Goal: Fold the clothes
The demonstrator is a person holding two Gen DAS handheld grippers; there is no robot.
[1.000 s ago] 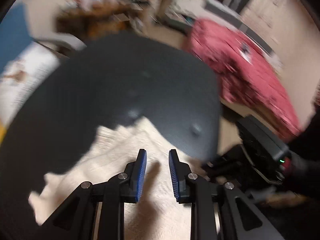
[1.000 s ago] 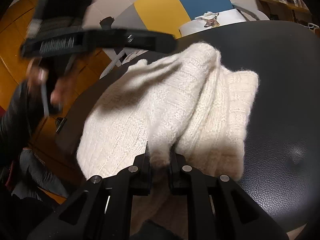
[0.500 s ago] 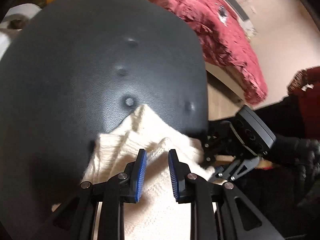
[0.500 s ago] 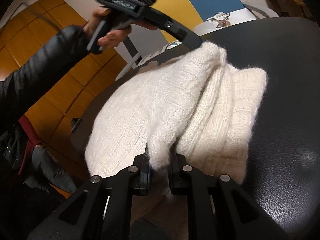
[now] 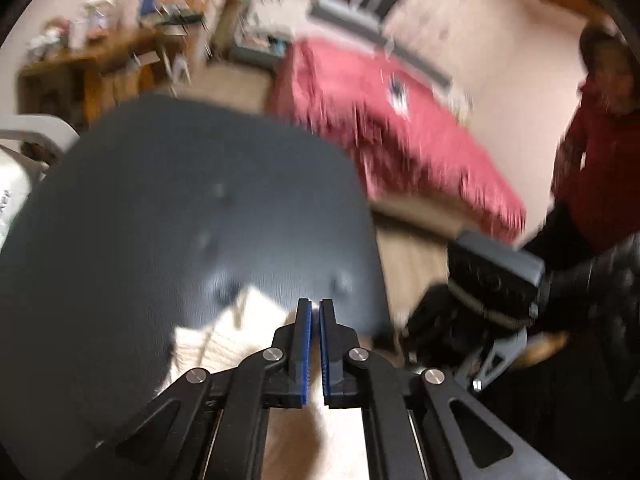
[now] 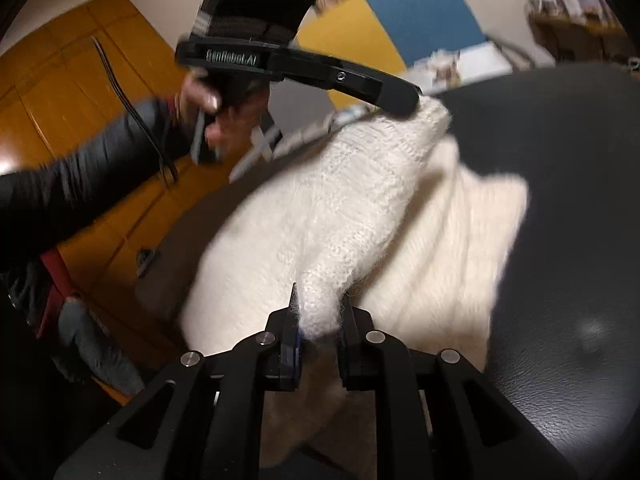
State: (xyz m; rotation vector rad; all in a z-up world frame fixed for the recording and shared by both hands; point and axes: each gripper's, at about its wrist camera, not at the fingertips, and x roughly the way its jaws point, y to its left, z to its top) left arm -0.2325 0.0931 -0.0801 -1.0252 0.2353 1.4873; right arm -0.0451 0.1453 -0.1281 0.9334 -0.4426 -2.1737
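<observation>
A cream knit sweater (image 6: 340,216) lies bunched on a black padded seat (image 6: 560,200). My right gripper (image 6: 320,300) is shut on its near fold, and wool bulges between the pads. From there a raised ridge of knit runs to the far corner. The tip of my left gripper (image 6: 414,102) meets that corner. In the left wrist view the left gripper (image 5: 315,304) has its blue pads almost together over the sweater (image 5: 228,336), pinching its edge. The view is blurred. The body of the right-hand tool (image 5: 496,276) sits at the seat's (image 5: 180,200) right edge.
A hand and dark sleeve (image 6: 208,100) hold the left tool. Orange wooden cabinets (image 6: 60,80) and a blue and yellow panel (image 6: 420,20) stand behind. A red bedspread (image 5: 380,120), a cluttered wooden desk (image 5: 100,64) and a person in a red top (image 5: 600,152) lie beyond the seat.
The left gripper's jaws went from apart over the sweater to closed on its far corner. The left hand tilted up, so more of the room shows. The right gripper kept its grip.
</observation>
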